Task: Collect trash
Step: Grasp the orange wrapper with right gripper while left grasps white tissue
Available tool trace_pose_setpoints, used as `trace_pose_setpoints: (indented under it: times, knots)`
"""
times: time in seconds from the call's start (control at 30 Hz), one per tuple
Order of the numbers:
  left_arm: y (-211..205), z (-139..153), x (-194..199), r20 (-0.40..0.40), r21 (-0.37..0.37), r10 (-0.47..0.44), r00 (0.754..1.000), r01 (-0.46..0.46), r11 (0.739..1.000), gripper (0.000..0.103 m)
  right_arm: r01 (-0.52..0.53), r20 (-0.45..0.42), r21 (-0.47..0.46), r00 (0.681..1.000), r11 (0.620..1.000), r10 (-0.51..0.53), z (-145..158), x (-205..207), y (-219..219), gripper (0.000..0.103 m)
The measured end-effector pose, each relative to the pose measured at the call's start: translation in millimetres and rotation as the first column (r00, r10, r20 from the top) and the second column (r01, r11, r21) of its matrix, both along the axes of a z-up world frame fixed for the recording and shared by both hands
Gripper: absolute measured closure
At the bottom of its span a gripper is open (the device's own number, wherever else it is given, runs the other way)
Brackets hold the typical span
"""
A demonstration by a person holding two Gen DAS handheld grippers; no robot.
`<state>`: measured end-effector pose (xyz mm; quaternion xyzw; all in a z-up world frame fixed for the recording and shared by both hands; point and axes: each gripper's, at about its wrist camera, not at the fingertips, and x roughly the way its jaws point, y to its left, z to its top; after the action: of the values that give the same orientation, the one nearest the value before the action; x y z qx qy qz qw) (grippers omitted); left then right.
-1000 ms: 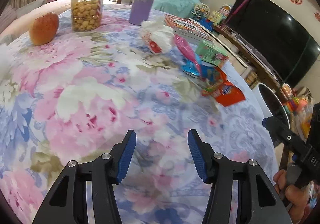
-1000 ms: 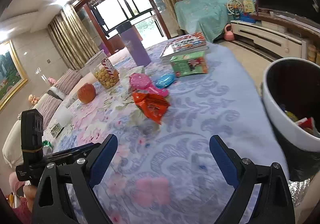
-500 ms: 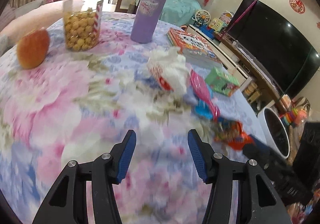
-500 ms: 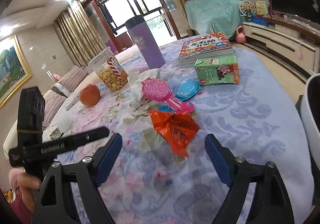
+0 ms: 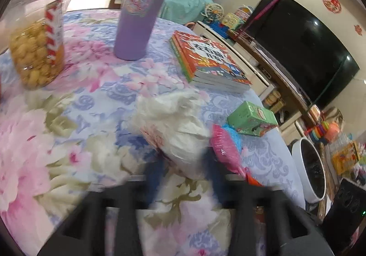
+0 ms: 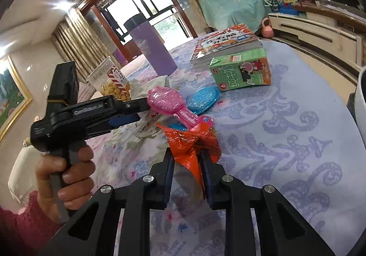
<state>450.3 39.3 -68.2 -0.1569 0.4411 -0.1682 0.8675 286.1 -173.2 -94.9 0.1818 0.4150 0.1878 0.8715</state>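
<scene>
On the near right part of the table (image 6: pixel 297 132) — draped in a soft floral cloth of pink, blue and cream — the right gripper (image 6: pixel 187 164) is clenched on one crinkled orange foil wrapper (image 6: pixel 194 141), both blue-padded fingers (image 6: pixel 170 164) pressing its creased, shiny sides. Just beyond it lie two ribbed plastic brushes, one pink brush (image 6: pixel 169 102) whose handle touches the wrapper and one blue brush (image 6: pixel 203 98) beside it. Farther off sits one green milk carton (image 6: pixel 241 72), boxy and on its side, and behind it a stack of glossy books (image 6: pixel 226 43). One tall purple tumbler (image 6: pixel 153 48) stands upright at the far side; left of it is one clear plastic jar (image 6: pixel 112 84) of round yellow snacks, partly hidden behind the left gripper (image 6: pixel 137 109).

Seen from the left wrist, the left gripper (image 5: pixel 183 169) is smeared by motion blur; its jaws flank a crumpled white tissue wad (image 5: pixel 176 123), but I cannot tell whether they grip it. At the right edge, off the table, one round white bin (image 5: pixel 308 171) with a dark inside is cut off by a black shape.
</scene>
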Motion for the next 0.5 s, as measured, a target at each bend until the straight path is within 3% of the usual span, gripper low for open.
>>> trace_pose_setpoints:
  times: [0.23, 0.5]
  knots:
    - [0, -1, -22, 0.032, 0.060, 0.030, 0.999, -0.032, 0.998, 0.091, 0.019, -0.013, 0.046, 1.000, 0.999, -0.018, 0, -7, -10, 0.083]
    - [-2, 2, -109, 0.018, 0.071, 0.099, 0.995, -0.100, 0.992, 0.091, -0.029, -0.004, 0.071, 1.000, 0.997, 0.029, 2, -18, -24, 0.083]
